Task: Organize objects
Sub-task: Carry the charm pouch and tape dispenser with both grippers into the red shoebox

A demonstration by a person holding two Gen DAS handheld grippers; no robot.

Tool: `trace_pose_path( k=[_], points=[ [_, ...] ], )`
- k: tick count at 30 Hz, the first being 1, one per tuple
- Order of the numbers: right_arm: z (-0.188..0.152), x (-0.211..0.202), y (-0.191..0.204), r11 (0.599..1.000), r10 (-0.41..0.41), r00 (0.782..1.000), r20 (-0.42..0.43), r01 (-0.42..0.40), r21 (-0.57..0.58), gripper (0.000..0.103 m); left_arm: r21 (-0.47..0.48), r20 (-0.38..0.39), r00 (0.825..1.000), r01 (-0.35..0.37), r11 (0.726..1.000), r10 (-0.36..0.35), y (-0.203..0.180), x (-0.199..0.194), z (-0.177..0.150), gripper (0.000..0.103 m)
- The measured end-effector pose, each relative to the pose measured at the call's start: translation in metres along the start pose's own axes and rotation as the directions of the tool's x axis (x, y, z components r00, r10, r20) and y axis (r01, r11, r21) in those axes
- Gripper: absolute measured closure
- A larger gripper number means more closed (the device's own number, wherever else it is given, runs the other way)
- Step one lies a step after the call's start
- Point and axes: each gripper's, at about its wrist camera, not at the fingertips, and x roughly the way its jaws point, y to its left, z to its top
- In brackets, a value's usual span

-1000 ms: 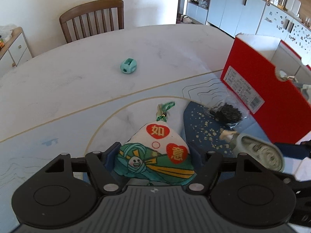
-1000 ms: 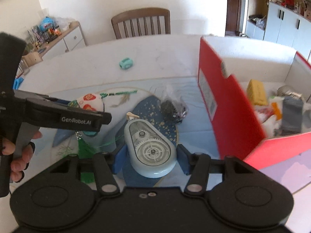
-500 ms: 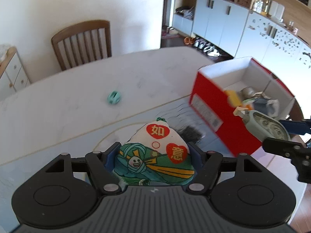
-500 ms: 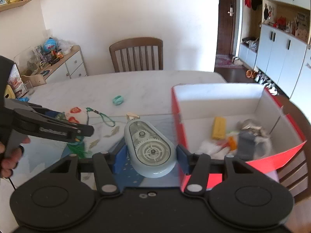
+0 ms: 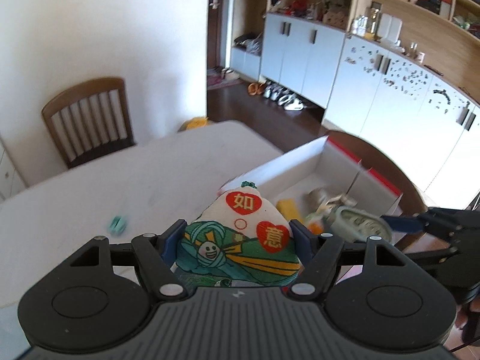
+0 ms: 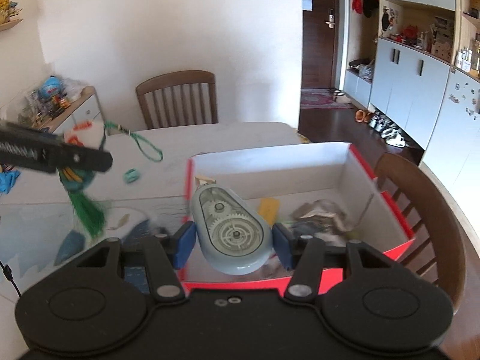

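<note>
My left gripper is shut on a triangular cloth sachet printed with red hearts and a green figure, held in the air. Its green tassel and cord dangle below it in the right wrist view. My right gripper is shut on a pale blue correction-tape dispenser with visible gears, held over the near edge of the open red box. The dispenser also shows in the left wrist view, above the box. Inside the box lie a yellow block and several crumpled items.
A small teal object sits on the white table. A blue-patterned mat covers the near table. Wooden chairs stand at the far side and by the box at the right. Cabinets line the right wall.
Both grippers rose and swung right with their loads. The sachet left the mat and now hangs in the air; the dispenser went from over the mat to over the box's near edge.
</note>
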Motion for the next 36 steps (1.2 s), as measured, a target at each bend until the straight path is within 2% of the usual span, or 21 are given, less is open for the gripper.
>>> trace_pose_path(
  k=[7,14,18,24,36],
  points=[
    [0.008,0.010,-0.051,0.999,-0.040,0.999,0.005,0.040,0.005,0.049,0.004,0.012,1.000,0.019,1.000,-0.019,-0.044,0.030,0.039,0.030],
    [0.019,0.027,-0.087,0.998,-0.055,0.998,0.006,0.055,-0.002,0.049,-0.001,-0.018,1.000,0.011,1.000,-0.011,-0.077,0.068,0.054,0.030],
    [0.024,0.044,-0.101,0.998,-0.059,0.998,-0.007,0.059,-0.018,0.049,-0.001,-0.072,0.997,-0.017,1.000,0.017,-0.089,0.097,0.049,0.030],
    [0.027,0.072,-0.116,0.998,-0.031,0.999,-0.041,0.029,-0.064,0.049,0.075,-0.138,0.987,-0.069,0.995,0.079,-0.105,0.133,0.030,0.030],
    [0.013,0.117,-0.119,0.992,-0.014,0.990,-0.141,-0.004,-0.127,0.049,0.057,-0.248,0.964,-0.081,0.995,0.093,-0.105,0.183,0.003,0.030]
  ],
)
